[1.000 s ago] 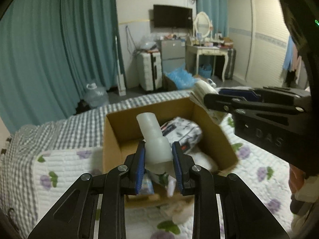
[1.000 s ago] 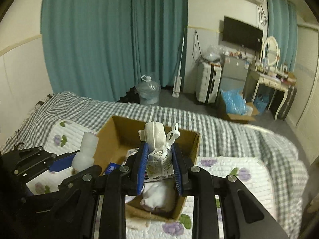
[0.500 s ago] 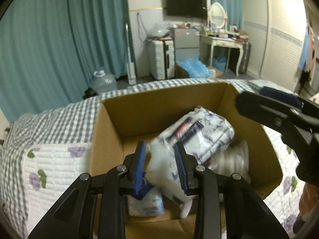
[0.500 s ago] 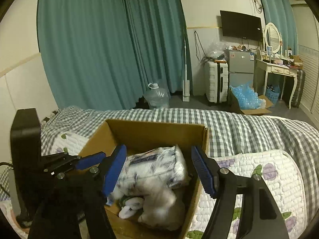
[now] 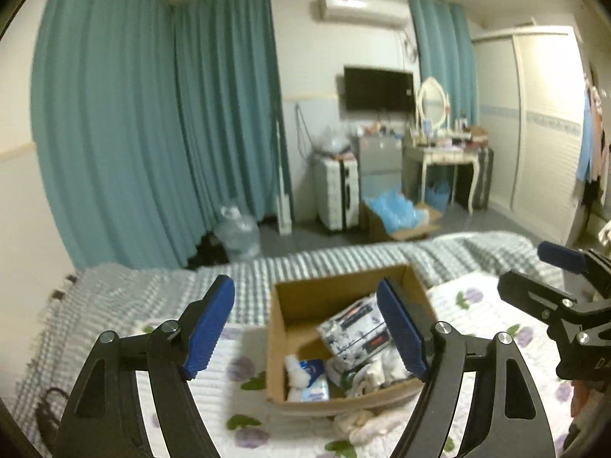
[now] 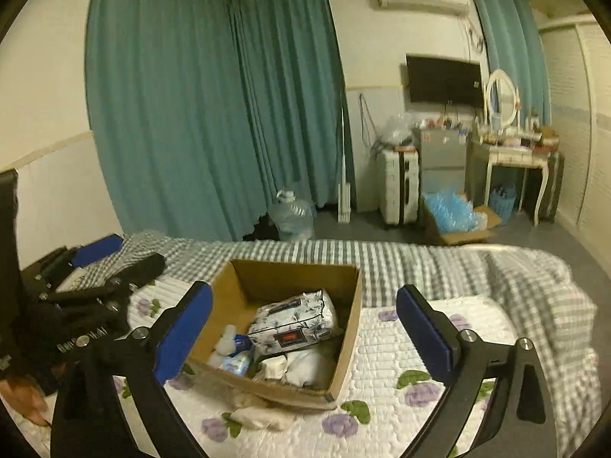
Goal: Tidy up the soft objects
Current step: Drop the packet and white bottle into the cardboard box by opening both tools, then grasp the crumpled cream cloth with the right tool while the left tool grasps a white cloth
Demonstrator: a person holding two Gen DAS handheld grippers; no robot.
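The left gripper (image 5: 305, 328), black with blue pads, is hovering with its jaws spread wide and nothing between them. The right gripper (image 6: 305, 336), of the same build, is likewise gaping wide and carrying nothing. Just beyond both, an open brown cardboard box (image 6: 349, 337) is sitting on a white quilted bedspread with purple flowers (image 6: 393, 347). Inside the box, a floral-printed soft package (image 6: 296, 318) is lying toward the back, a blue-and-white packet (image 6: 238, 358) is sitting at the front left, and white soft items (image 6: 301, 364) are resting at the front. A pale crumpled cloth (image 6: 256, 414), possibly a towel, is lying on the bedspread against the box's near side. Farther off, a grey checked blanket (image 6: 420, 263) is covering the bed's far edge, and teal curtains (image 6: 191, 95) are hanging behind.
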